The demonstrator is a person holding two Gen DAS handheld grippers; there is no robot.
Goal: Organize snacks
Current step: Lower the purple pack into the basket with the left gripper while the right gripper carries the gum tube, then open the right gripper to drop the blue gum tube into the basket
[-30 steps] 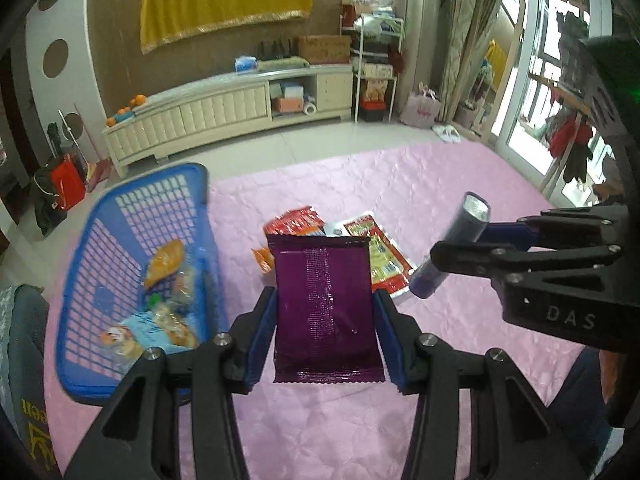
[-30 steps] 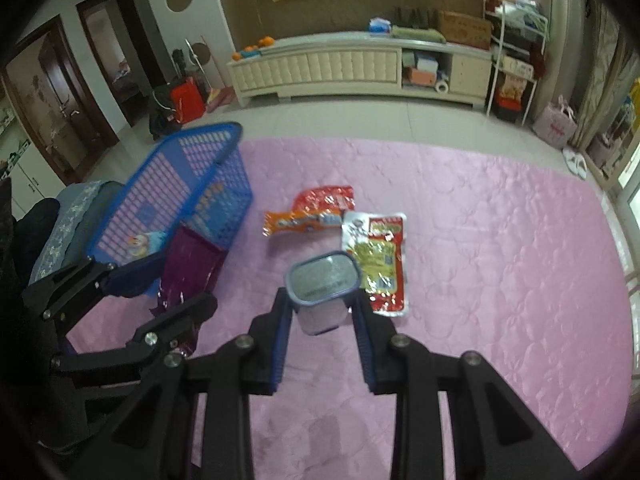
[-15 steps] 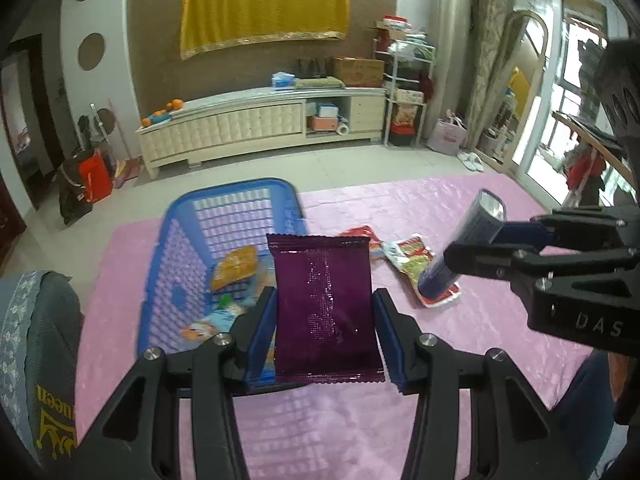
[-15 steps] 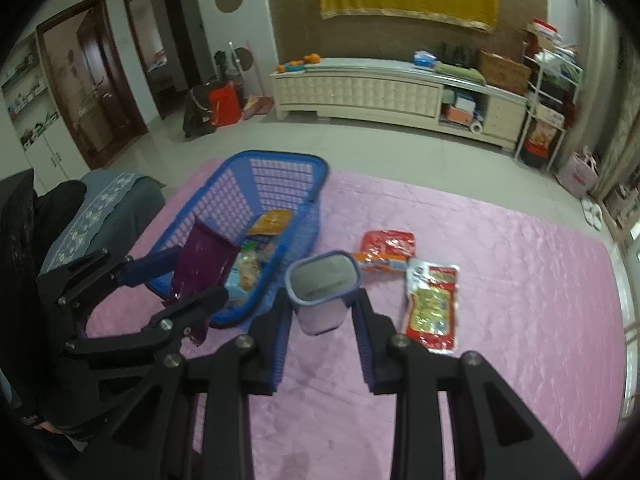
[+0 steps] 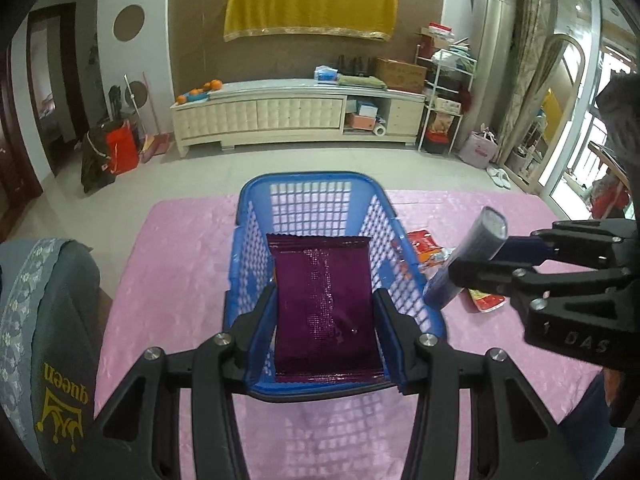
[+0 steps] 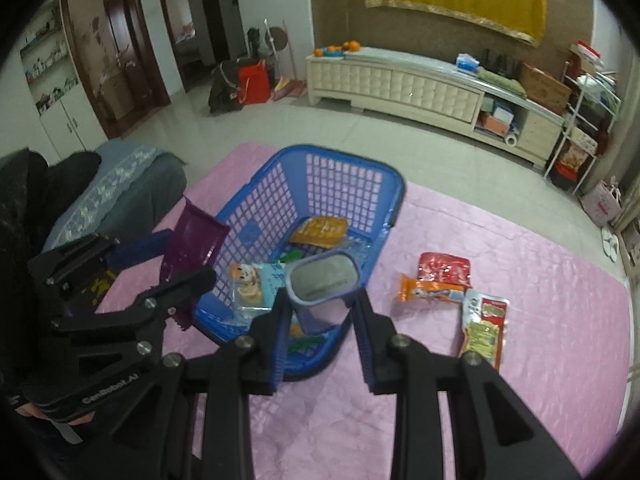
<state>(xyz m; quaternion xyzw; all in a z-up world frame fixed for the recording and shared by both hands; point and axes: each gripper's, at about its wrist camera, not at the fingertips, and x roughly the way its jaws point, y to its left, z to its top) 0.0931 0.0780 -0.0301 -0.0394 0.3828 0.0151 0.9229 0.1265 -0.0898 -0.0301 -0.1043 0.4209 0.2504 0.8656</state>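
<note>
Snacks sit partly in a blue basket (image 6: 352,184) on the pink-covered surface (image 6: 520,280), with three packets (image 6: 444,266) beside it. Left tongs (image 5: 326,322) grip a purple packet (image 5: 324,300) above the basket; right tongs (image 6: 322,320) clamp a grey-blue container (image 6: 322,280) over its near corner.

Two close wrist views, both down onto the blue basket (image 5: 312,184) (image 6: 344,164).
</note>
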